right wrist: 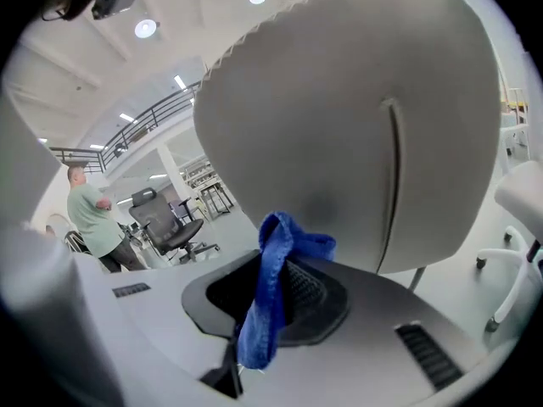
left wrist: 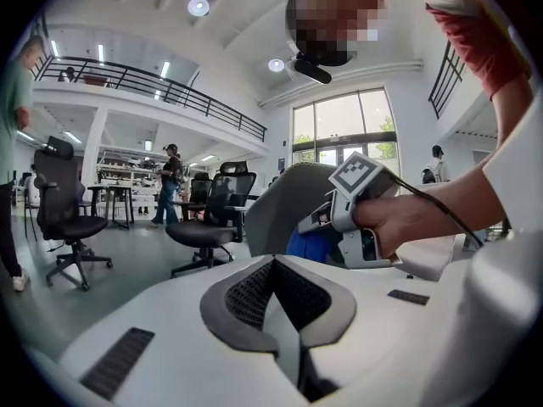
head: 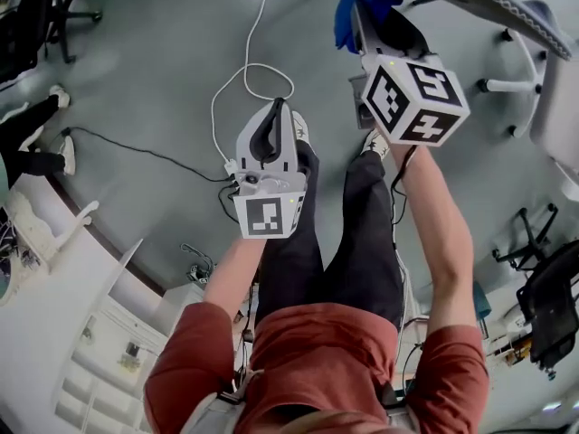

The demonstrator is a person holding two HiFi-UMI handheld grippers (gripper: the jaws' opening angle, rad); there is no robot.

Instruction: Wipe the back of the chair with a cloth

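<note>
Cloth (right wrist: 267, 329) looks blue, bunched, pinched in right hand-held gripper (right wrist: 280, 291); left hand-held gripper (left wrist: 276, 291) clenched, empty; chair back (right wrist: 339, 125) partly cropped.

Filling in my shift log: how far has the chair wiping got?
Done: the cloth is picked up, clamped in the jaws of the right gripper. In hand: that gripper holds it close to the chair back; contact I cannot confirm. Left: the wiping itself, since nothing shows a wiped patch. The left gripper hangs aside, jaws together and empty.
</note>
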